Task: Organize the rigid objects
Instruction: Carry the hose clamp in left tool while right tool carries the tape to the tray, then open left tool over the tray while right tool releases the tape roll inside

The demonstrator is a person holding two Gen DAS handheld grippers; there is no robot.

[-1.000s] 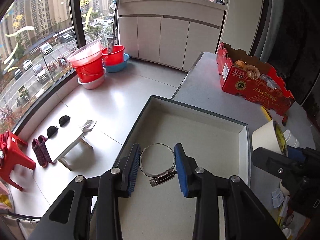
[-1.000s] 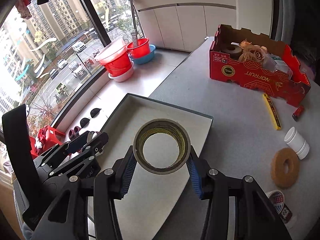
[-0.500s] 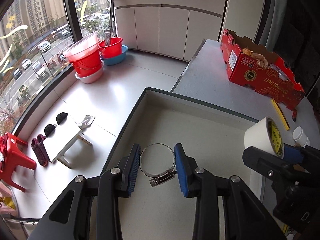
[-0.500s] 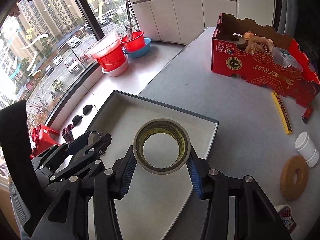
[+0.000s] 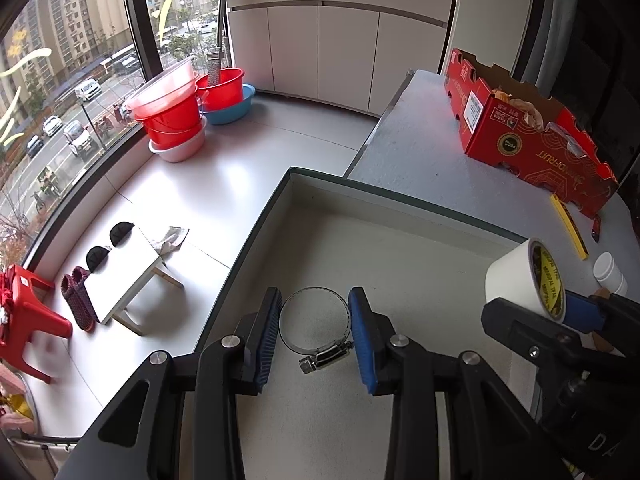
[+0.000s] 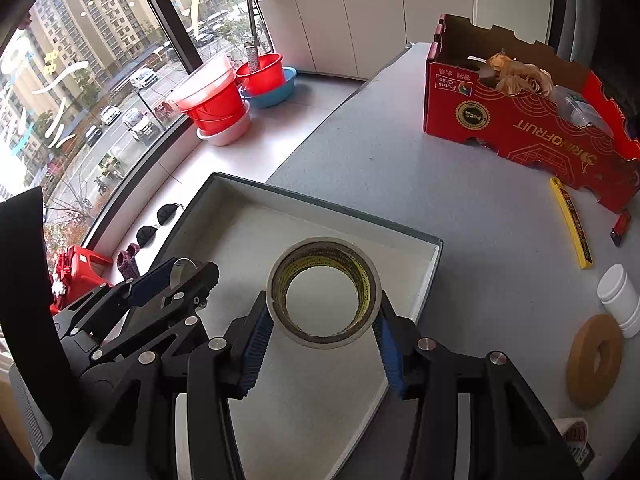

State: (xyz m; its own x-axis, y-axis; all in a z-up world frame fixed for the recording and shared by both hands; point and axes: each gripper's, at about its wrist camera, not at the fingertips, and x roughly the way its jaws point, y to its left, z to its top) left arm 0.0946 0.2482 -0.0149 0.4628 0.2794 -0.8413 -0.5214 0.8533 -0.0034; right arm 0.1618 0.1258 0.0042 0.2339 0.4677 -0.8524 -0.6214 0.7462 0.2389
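A: Left wrist: left gripper (image 5: 314, 334) pinches the hose clamp (image 5: 314, 324) above the tray (image 5: 360, 192), jaws narrow. Risk?
B: Thin ring could spring out sideways on release. Grey table (image 5: 420, 168), window beyond.
A: Right wrist?
B: Right gripper (image 6: 324, 336) clamped on the tape roll (image 6: 324, 292) over the same tray (image 6: 328, 203). Dropped on edge, it could roll. Red box (image 6: 532, 136) far side.

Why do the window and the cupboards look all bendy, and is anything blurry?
Both wrist views use a fisheye lens, so straight edges bow near the borders and the corners go black. Left wrist view: the window frame curves, the red stool is smeared, and the metal clamp is sharp. Right wrist view: the tape roll is crisp in soft daylight.
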